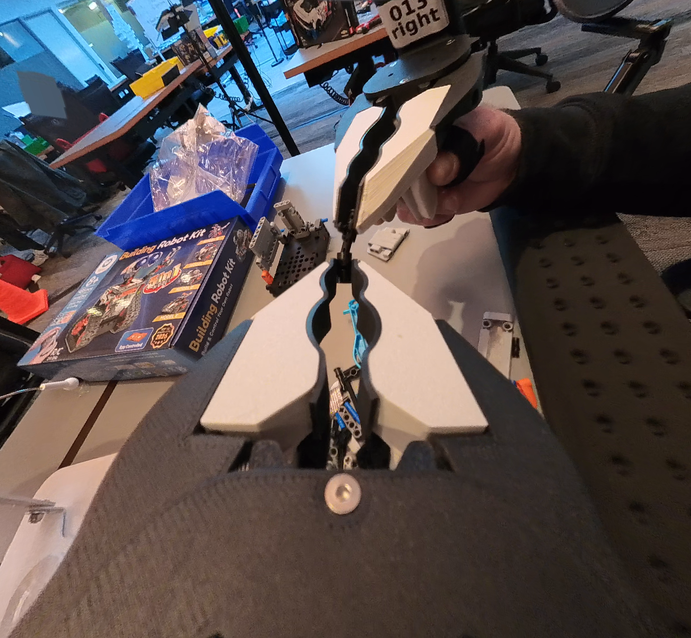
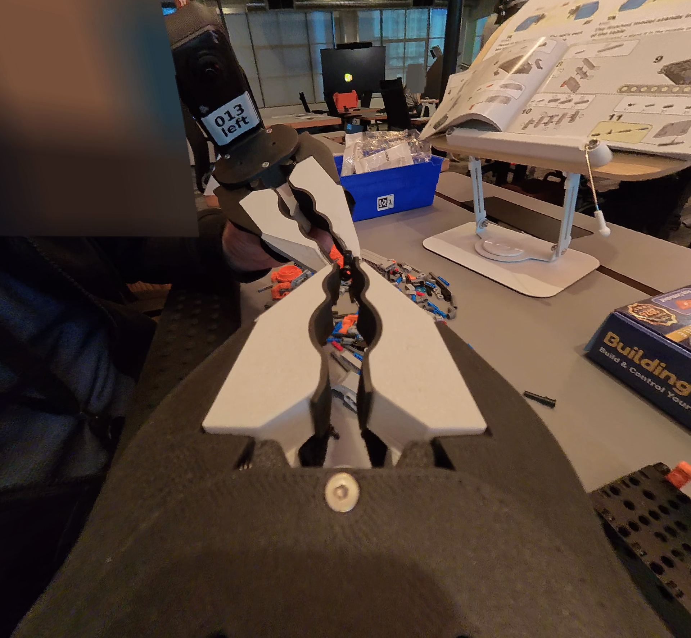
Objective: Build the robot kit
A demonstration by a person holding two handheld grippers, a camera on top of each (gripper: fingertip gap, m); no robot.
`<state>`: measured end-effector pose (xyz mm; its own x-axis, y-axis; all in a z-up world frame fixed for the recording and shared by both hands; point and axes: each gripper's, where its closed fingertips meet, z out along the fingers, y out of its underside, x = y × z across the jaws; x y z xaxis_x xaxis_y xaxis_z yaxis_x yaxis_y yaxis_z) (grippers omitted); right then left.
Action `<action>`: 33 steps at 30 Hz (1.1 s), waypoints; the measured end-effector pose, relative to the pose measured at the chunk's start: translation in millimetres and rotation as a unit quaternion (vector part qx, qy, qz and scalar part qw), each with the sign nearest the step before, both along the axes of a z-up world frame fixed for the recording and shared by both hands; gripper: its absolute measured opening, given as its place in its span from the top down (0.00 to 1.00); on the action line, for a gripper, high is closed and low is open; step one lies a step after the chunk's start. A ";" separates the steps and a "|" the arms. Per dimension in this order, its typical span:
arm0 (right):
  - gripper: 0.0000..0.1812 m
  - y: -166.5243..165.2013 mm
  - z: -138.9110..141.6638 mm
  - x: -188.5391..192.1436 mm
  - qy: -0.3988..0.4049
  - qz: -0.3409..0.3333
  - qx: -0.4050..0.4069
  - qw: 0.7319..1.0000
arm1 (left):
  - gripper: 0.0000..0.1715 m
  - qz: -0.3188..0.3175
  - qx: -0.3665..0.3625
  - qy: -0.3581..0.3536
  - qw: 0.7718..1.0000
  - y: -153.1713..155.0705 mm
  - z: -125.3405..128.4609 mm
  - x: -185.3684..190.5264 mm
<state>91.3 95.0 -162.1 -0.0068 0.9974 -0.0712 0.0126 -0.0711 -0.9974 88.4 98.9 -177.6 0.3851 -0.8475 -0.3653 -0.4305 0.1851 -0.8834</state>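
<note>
Small black pin pieces (image 1: 344, 246) sit pinched between the tips of both grippers, above the grey table (image 1: 441, 283). In the left wrist view, the left gripper (image 1: 343, 270) has its pale, wavy-edged fingers pressed together on the lower black piece, while the right gripper (image 1: 346, 226), held in a hand (image 1: 471, 168) with a dark sleeve, comes down from above and clamps the upper end. Just behind the tips stands a black perforated plate (image 1: 299, 265) with grey beams on it, and a flat grey part (image 1: 387, 242) lies to its right. A glossy dark-blue kit box (image 1: 149, 295) lies to the left, beside a blue plastic bin (image 1: 209, 205) stuffed with a crinkled clear bag (image 1: 202, 164). Loose blue and black parts show between the fingers.

In the right wrist view, the right gripper (image 2: 346, 270) is shut on its black piece, meeting the left gripper (image 2: 349, 252) tip to tip. Behind them a scatter of small orange, blue, grey and black parts (image 2: 418, 287) covers the table. A white stand (image 2: 516, 246) holds an open instruction booklet (image 2: 561, 59) to the right; the blue bin (image 2: 389, 186) is behind, the kit box (image 2: 650, 351) at the right edge, with a lone black pin (image 2: 540, 400) before it.
</note>
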 end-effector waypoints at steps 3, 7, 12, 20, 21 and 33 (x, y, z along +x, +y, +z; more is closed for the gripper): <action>0.98 -4.4 5.1 1.1 0.011 0.006 0.004 1.000 | 0.98 -0.003 0.010 -0.005 1.000 -3.7 6.0 1.0; 0.98 -9.9 5.9 1.8 0.004 0.011 0.020 1.000 | 0.98 -0.002 0.032 0.018 0.999 -8.0 7.4 2.2; 0.98 -12.4 -0.5 -1.1 -0.023 0.011 0.036 0.999 | 0.98 0.007 0.068 0.069 0.995 -10.7 4.1 4.1; 0.98 -5.0 0.9 -1.7 -0.003 0.018 -0.018 1.000 | 0.97 0.021 0.066 0.076 0.995 -5.2 3.4 2.6; 0.98 -3.9 1.1 -1.5 0.001 0.019 -0.026 0.999 | 0.97 0.022 0.067 0.077 0.995 -4.8 4.1 2.4; 0.98 0.2 -4.0 -2.3 -0.007 0.015 -0.034 0.999 | 0.97 0.020 0.027 0.089 0.995 0.9 -9.4 -1.7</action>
